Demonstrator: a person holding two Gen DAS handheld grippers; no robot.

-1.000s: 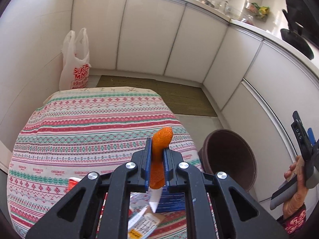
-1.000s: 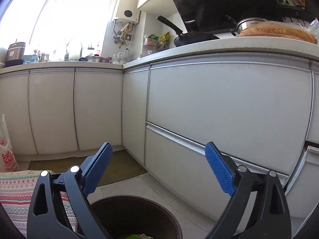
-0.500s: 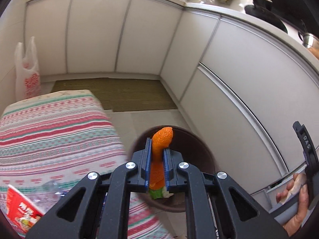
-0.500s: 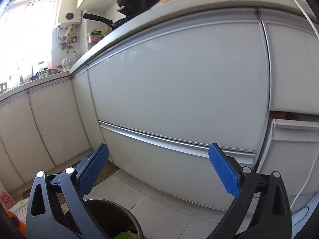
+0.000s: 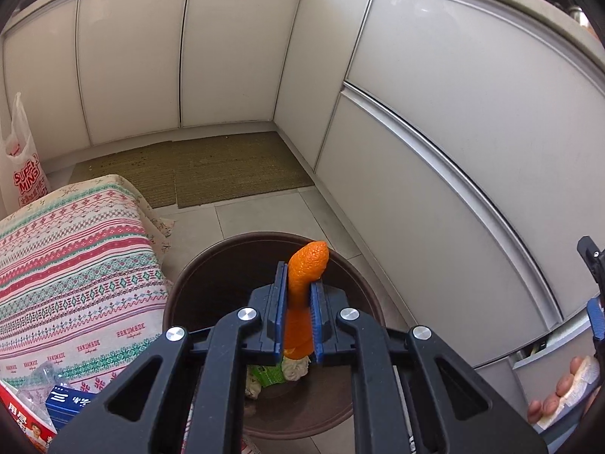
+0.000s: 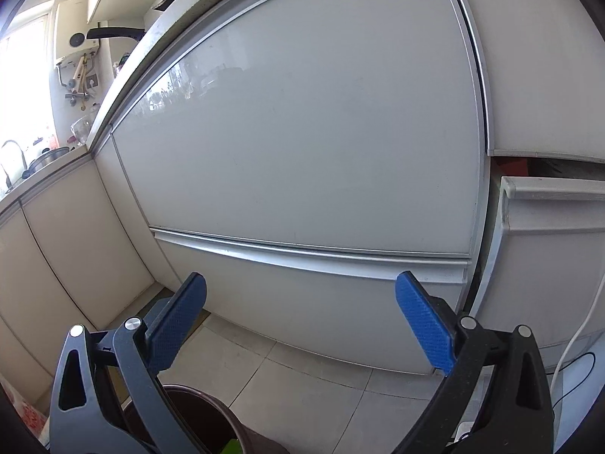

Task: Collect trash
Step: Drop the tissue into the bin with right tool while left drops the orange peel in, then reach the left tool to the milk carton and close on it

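Because it hangs directly above the brown bin [image 5: 363, 295] on the floor, the left claw [image 5: 297, 302] holds its orange peel [image 5: 304, 276] clamped upright, seemingly poised for dropping onto scraps already inside. Right claw [image 6: 302, 325]: spread apart, empty, beside the bin's rim.

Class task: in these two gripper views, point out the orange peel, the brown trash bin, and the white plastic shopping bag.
orange peel [image 5: 307, 261], left wrist view, on its upper tip above the fingers.
brown trash bin [image 5: 227, 244], left wrist view, on its far rim.
white plastic shopping bag [image 5: 26, 178], left wrist view, on its printed front.
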